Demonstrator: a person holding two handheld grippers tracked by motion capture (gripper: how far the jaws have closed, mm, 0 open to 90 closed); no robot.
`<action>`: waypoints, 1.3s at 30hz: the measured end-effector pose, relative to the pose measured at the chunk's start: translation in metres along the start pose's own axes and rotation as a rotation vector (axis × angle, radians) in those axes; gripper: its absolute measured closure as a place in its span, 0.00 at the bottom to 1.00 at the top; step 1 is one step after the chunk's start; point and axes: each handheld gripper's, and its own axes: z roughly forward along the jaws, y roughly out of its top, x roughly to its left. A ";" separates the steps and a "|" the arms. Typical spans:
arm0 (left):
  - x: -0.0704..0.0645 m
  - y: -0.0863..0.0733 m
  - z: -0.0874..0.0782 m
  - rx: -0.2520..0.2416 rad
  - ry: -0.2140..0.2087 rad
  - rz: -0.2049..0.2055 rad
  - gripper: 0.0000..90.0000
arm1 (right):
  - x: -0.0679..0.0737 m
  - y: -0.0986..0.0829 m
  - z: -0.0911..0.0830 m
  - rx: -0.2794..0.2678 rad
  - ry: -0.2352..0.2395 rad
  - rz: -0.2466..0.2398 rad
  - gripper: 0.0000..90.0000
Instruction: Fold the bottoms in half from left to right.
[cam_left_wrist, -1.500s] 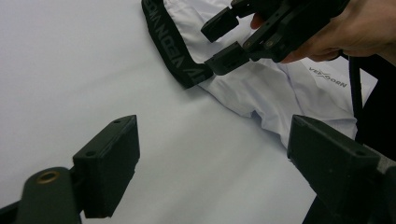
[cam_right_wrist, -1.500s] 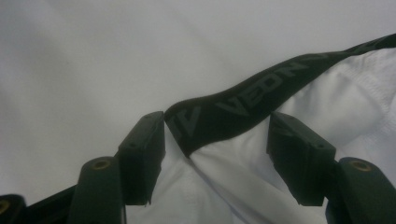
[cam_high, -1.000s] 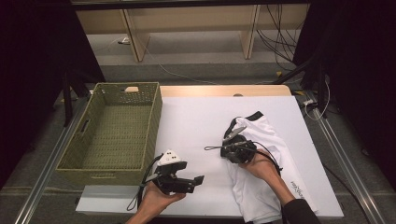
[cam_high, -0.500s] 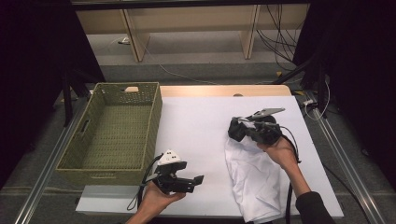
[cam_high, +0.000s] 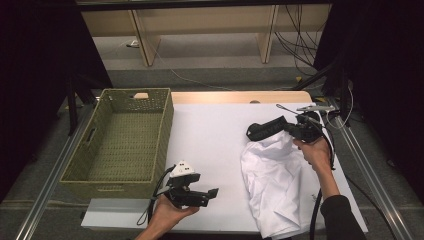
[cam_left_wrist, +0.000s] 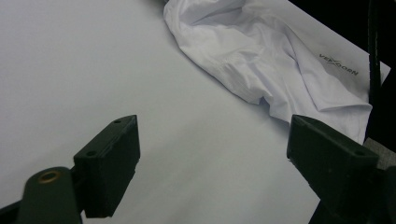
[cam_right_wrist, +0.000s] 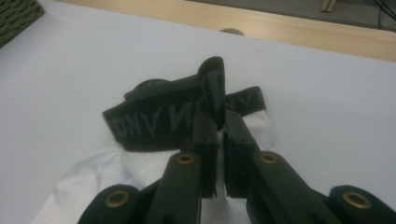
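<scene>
A white garment (cam_high: 277, 187) with a black elastic waistband (cam_high: 267, 128) lies crumpled on the right half of the white tabletop (cam_high: 215, 135). Its body runs from about the middle of the right side down to the near edge, heaped in soft folds, with small dark lettering near its hem in the left gripper view. The waistband carries pale woven letters, seen reversed in the right gripper view. It is lifted off the tabletop at the garment's far end and pinched into a fold that stands up, the white cloth hanging below it.
</scene>
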 end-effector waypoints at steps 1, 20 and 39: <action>0.000 0.000 0.000 0.001 0.001 0.000 0.19 | -0.003 0.000 0.002 0.002 0.000 0.016 0.96; 0.000 -0.002 0.004 0.009 0.000 -0.001 0.19 | -0.037 0.009 0.057 0.043 -0.053 0.188 0.95; -0.002 -0.003 0.005 0.014 -0.002 0.007 0.19 | -0.045 0.008 0.071 0.101 -0.084 0.193 0.90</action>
